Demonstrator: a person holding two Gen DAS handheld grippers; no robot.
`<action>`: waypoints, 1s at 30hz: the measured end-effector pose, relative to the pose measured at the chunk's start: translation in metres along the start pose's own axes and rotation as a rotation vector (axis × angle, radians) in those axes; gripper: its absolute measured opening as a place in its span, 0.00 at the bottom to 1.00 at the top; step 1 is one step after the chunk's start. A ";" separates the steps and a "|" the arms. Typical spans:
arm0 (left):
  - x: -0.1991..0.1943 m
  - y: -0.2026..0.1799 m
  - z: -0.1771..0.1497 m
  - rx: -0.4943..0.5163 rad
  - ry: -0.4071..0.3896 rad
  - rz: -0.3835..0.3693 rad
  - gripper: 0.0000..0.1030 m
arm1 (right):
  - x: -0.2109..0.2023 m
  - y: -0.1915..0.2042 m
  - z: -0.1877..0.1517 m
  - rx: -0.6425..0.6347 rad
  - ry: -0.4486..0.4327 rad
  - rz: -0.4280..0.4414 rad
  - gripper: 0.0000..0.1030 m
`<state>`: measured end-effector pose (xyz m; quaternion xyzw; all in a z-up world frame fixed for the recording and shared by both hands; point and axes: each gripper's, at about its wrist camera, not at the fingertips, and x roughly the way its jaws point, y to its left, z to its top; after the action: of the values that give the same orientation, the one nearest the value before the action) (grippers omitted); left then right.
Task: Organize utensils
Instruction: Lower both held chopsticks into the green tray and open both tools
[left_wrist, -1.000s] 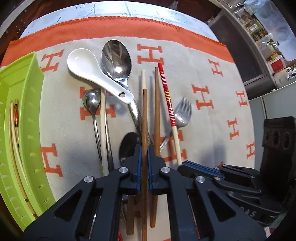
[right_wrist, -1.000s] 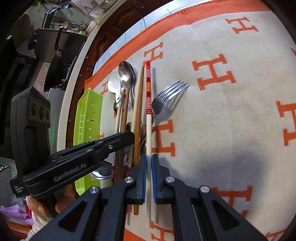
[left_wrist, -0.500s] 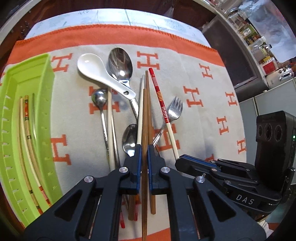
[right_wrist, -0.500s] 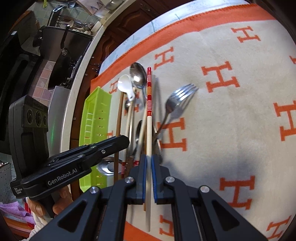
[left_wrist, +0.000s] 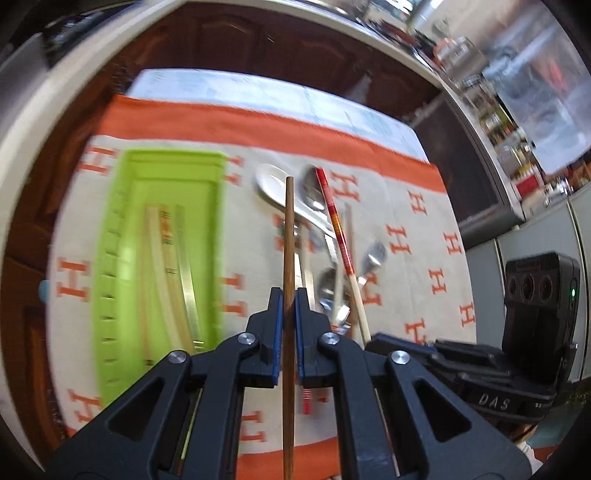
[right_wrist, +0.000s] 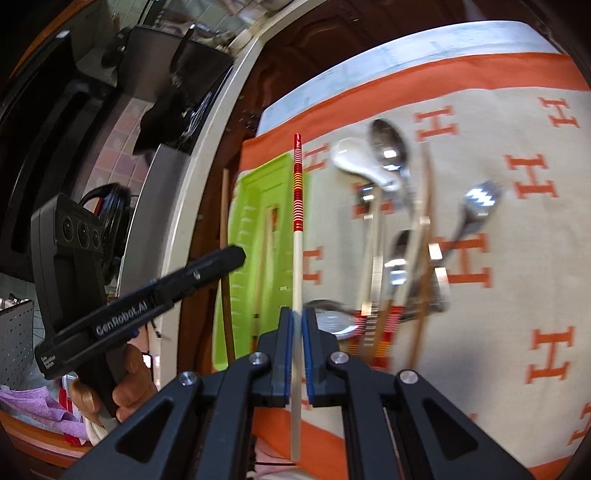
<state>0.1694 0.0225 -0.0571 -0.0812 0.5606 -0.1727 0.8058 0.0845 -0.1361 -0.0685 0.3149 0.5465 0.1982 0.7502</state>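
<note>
Left claw (left_wrist: 289, 306) is clamped on a brown wooden chopstick (left_wrist: 288, 236), which runs straight out between the blue pads and sits lifted above the cloth (left_wrist: 424, 236), its far tip hanging over the white ceramic spoon (left_wrist: 269, 182). Right claw (right_wrist: 296, 325) is clenched on the red-banded chopstick (right_wrist: 297, 206), pale at the near end and striped red and yellow toward the far tip, held up so that it points over the right edge of the green tray (right_wrist: 251, 206). In the left wrist view that green tray lies to the left on the beige cloth with orange H marks, and a few pale chopsticks (left_wrist: 162, 258) already rest lengthwise inside it. To the right of the tray the loose pile stays on the cloth: the white ceramic spoon and a large metal spoon (right_wrist: 388, 147) at the far end, a fork (right_wrist: 476, 206) off to the right with its tines pointing far, a smaller metal spoon (right_wrist: 397, 258) nearer, and more chopsticks lying among them, blurred. The right wrist view also shows the left claw from the side, a person's hand (right_wrist: 125, 384) wrapped round its handle at the near left, beyond the edge of the tabletop (right_wrist: 291, 107).
</note>
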 end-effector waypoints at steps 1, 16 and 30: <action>-0.008 0.010 0.002 -0.009 -0.017 0.017 0.04 | 0.005 0.006 0.001 0.002 0.009 0.005 0.05; 0.002 0.096 0.007 -0.063 -0.041 0.221 0.04 | 0.086 0.070 0.015 -0.046 0.023 -0.098 0.06; 0.023 0.094 -0.022 -0.060 -0.014 0.233 0.44 | 0.083 0.057 -0.002 -0.066 0.014 -0.181 0.06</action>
<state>0.1733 0.1022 -0.1157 -0.0408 0.5656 -0.0606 0.8214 0.1119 -0.0406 -0.0873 0.2380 0.5709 0.1498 0.7714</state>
